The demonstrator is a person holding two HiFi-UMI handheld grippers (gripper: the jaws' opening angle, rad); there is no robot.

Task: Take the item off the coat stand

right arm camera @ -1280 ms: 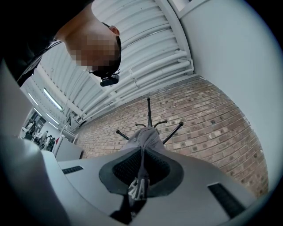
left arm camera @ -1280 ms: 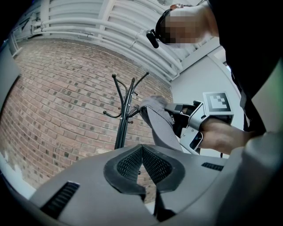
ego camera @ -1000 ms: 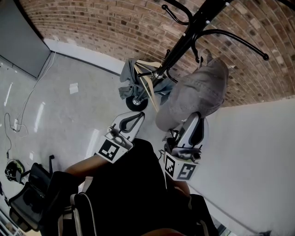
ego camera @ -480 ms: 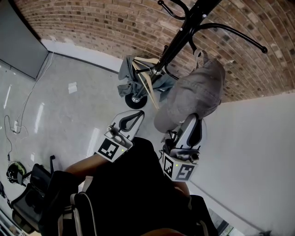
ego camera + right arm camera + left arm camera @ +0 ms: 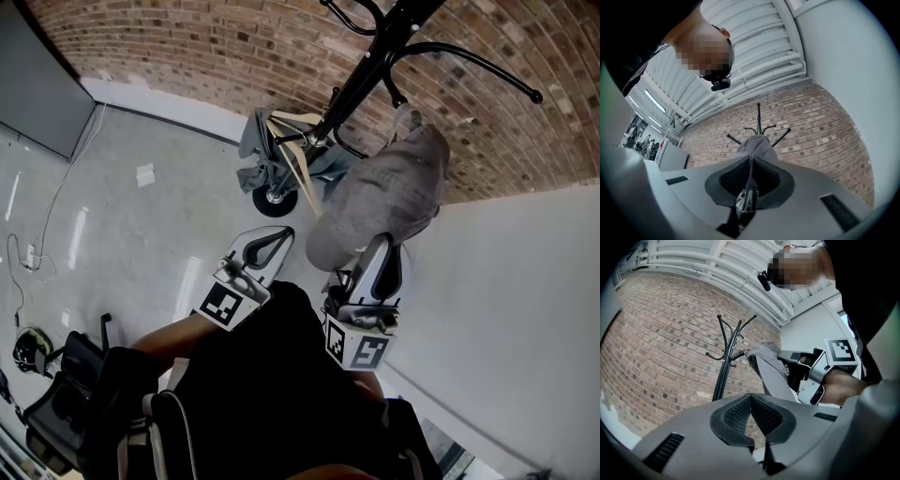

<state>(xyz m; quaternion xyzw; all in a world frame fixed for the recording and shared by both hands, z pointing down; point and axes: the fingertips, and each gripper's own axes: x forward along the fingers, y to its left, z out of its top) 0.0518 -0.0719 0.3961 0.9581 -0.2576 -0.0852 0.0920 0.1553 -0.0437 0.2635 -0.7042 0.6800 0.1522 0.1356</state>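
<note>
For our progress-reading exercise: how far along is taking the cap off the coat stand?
Done: the right gripper is shut on the grey cap. In hand: the cap hangs close to the coat stand; whether it is free of it is unclear. Left: carry it away.

Grey cap point(image 5: 384, 197), gripped at its lower edge, beside black coat stand point(image 5: 367, 73).

One coat stand point(image 5: 361, 80) stands far off, by one brick wall point(image 5: 187, 47). There is one cap point(image 5: 389, 192). Two grippers are near: one left gripper point(image 5: 279, 234) and one right gripper point(image 5: 382, 246). On the floor point(image 5: 141, 244) at left lie one cloth point(image 5: 258, 150), one paper scrap point(image 5: 144, 175) and one cable point(image 5: 56, 202).
</note>
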